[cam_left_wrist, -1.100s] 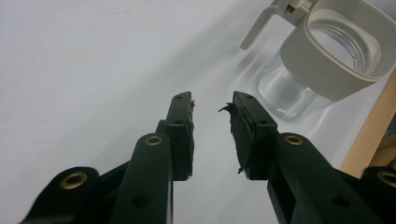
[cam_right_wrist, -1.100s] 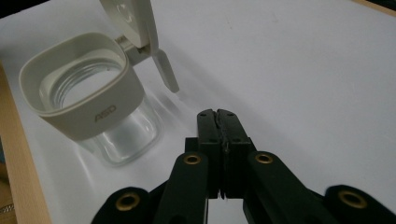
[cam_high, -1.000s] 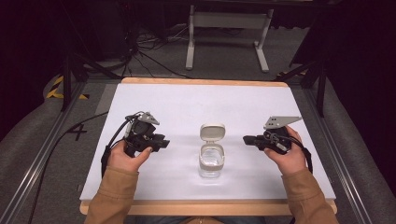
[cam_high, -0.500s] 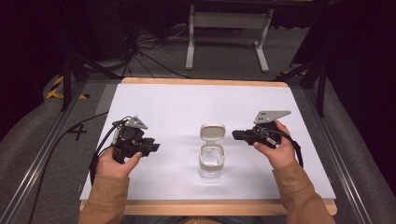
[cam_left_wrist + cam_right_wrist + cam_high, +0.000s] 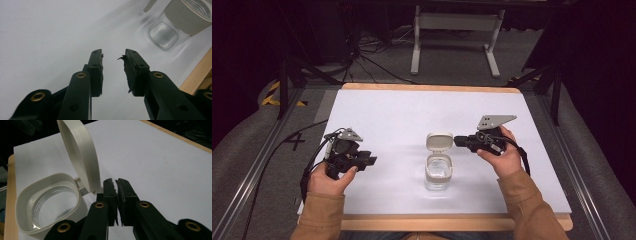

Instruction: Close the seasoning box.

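Right gripper (image 5: 117, 181): jaws nearly together, just been parting, nothing between, tips lying just behind the raised lid (image 5: 78, 152). Left gripper (image 5: 113, 56): jaws standing apart, empty. Glass jar (image 5: 438, 172) sitting mid-surface (image 5: 387, 110); likely heavy, slick, breakable. Lid looks light, stiff; pushing its top edge suits best.

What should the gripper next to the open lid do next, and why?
Probably nudge the lid down toward closing. The right gripper, jaws nearly together and just starting to part with nothing between them, sits right behind the upright flip lid of the clear jar. The left gripper waits open, away from the jar.
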{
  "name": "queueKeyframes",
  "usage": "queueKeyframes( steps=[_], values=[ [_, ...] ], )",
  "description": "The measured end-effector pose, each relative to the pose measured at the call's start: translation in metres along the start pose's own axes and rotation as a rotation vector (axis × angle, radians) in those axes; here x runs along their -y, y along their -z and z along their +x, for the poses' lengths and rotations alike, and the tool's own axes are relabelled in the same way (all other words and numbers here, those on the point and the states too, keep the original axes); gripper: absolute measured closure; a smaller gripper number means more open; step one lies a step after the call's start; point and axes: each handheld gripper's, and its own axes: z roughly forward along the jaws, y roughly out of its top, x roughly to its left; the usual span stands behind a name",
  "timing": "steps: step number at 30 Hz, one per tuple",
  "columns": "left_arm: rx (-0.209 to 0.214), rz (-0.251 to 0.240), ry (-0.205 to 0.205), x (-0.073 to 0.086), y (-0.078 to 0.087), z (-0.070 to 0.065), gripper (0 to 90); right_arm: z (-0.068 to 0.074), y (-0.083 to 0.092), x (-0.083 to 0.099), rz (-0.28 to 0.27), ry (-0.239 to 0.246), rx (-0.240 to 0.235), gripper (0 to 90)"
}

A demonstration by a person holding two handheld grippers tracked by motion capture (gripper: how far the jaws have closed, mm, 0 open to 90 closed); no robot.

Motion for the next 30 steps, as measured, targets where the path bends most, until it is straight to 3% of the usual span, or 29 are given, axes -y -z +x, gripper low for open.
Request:
queueKeyframes(
  steps=[10, 30],
  values=[
    [-0.001, 0.012, 0.000, 0.0014, -0.0005, 0.0004, 68.1, 0.0025, -0.0041, -0.0045, -0.004, 0.037, -0.016, 86.8],
    [0.010, 0.014, -0.011, -0.0023, -0.0048, -0.0003, 67.6, 0.0097, -0.0003, -0.0057, 0.007, 0.044, -0.036, 87.0]
  ],
)
